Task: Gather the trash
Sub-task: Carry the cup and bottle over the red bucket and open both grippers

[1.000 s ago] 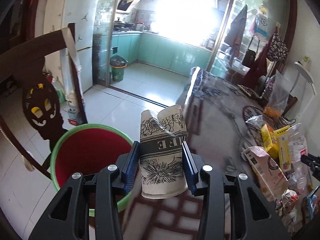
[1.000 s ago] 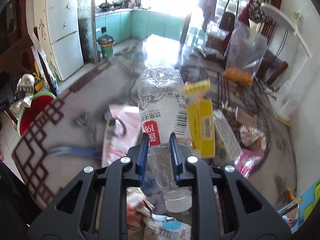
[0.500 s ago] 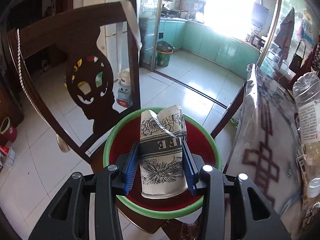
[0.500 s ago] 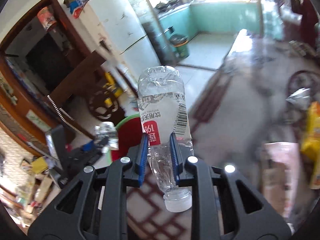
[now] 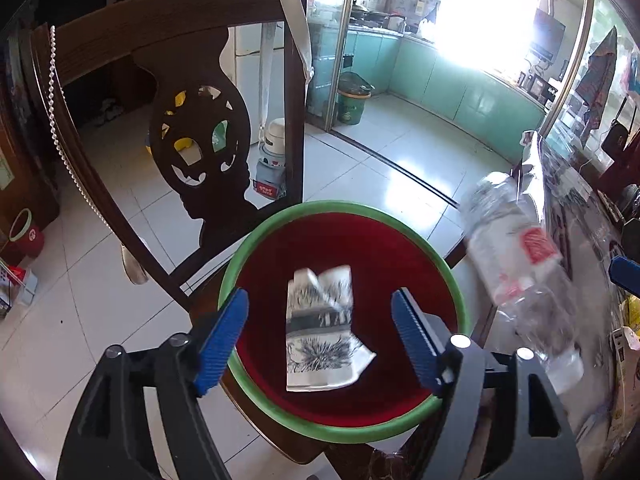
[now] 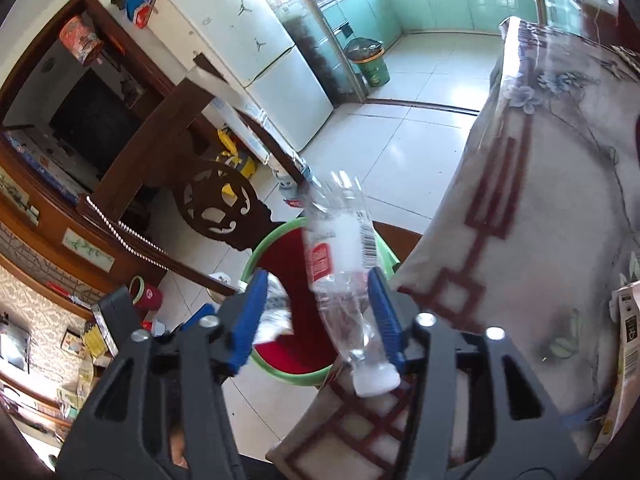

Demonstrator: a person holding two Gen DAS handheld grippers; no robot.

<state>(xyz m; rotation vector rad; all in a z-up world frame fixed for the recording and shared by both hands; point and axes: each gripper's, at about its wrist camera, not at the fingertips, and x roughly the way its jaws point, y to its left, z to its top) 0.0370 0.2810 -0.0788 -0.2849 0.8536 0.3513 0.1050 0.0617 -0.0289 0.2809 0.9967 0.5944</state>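
A red bin with a green rim (image 5: 448, 268) stands on a dark chair seat beside the table. My left gripper (image 5: 320, 340) is open above the bin. A crushed paper coffee cup (image 5: 324, 336) is loose between its jaws, blurred, over the bin's red inside. My right gripper (image 6: 316, 316) is open too. A crushed clear plastic bottle with a red label (image 6: 340, 272) hangs blurred between its jaws, cap towards me, over the bin's rim (image 6: 260, 252). The bottle also shows at the right of the left wrist view (image 5: 516, 264).
A carved dark wooden chair back (image 5: 192, 120) rises behind the bin. The table with a patterned cloth (image 6: 540, 208) lies to the right. A white fridge (image 6: 248, 48) and a green kitchen bin (image 6: 370, 62) stand on the tiled floor beyond.
Both grippers have opened over the bin. The paper cup has left the left jaws and is dropping. The bottle has come loose from the right jaws and tilts.
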